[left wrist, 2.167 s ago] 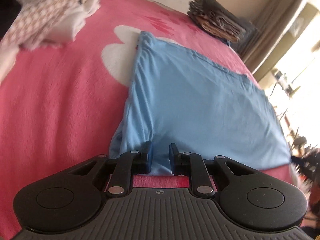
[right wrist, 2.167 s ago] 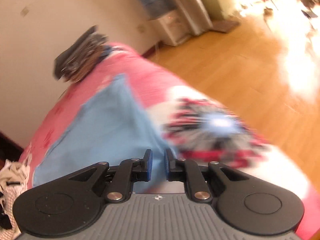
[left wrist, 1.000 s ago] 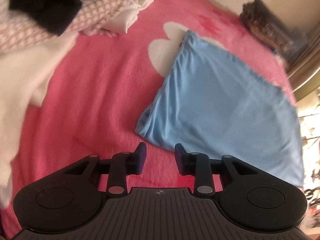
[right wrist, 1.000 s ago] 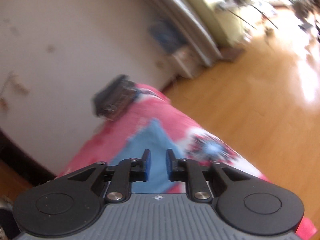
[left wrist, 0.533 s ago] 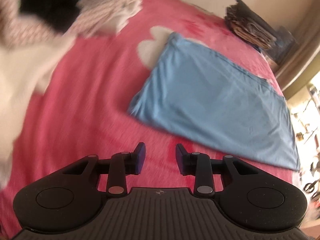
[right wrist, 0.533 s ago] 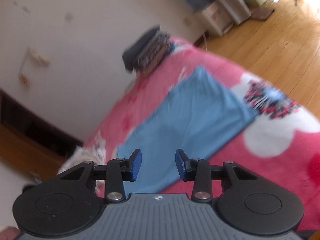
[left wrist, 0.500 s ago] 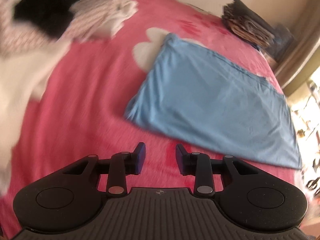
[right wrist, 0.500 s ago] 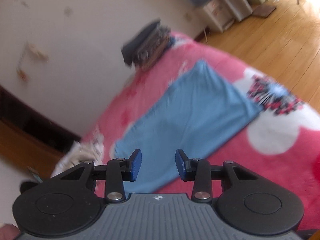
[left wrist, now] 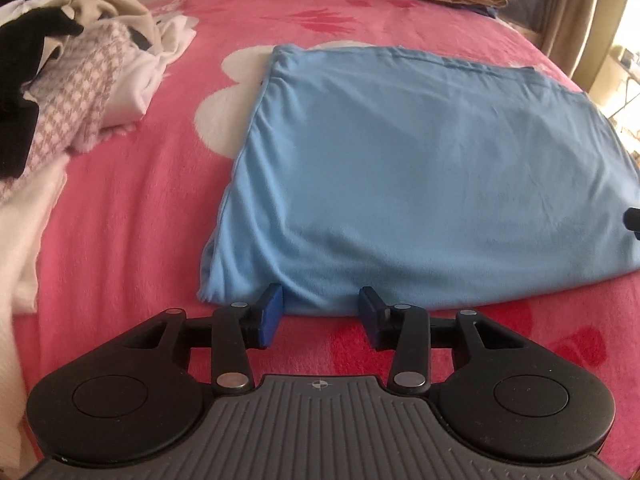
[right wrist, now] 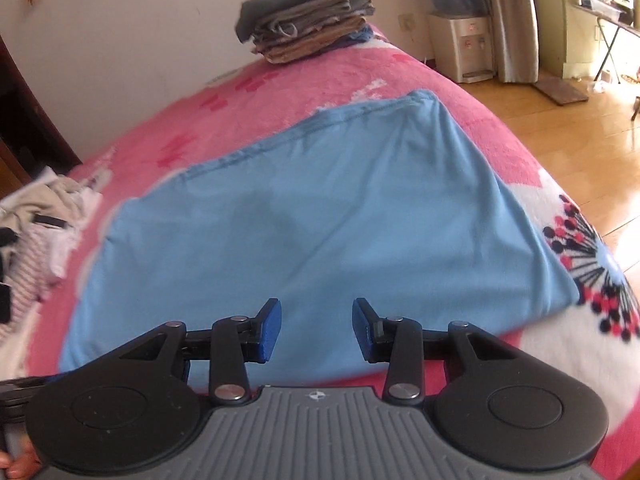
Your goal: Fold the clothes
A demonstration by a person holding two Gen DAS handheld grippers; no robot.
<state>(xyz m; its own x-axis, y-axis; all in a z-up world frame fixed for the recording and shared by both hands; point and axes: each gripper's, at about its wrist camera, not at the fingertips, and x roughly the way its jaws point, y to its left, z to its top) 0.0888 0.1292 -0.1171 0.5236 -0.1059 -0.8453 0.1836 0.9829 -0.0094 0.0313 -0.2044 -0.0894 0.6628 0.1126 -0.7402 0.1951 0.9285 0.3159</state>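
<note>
A light blue garment (left wrist: pixel 420 168) lies folded flat in a rough rectangle on the pink bed cover (left wrist: pixel 128 216). It also shows in the right wrist view (right wrist: pixel 312 216). My left gripper (left wrist: pixel 322 310) is open and empty, its fingertips at the garment's near edge close to the near left corner. My right gripper (right wrist: pixel 314 320) is open and empty, low over the garment's near edge. A dark tip of the right gripper (left wrist: pixel 633 218) shows at the right edge of the left wrist view.
A heap of unfolded white, checked and black clothes (left wrist: pixel 72 80) lies on the bed to the left. A stack of folded clothes (right wrist: pixel 308 20) sits at the far edge by the wall. Wooden floor (right wrist: pixel 592 120) and a water dispenser (right wrist: pixel 466 48) lie beyond the bed.
Both grippers have let go of the blue garment and opened. They pulled back and swung about, then came in low at its near edge. The garment lies flat.
</note>
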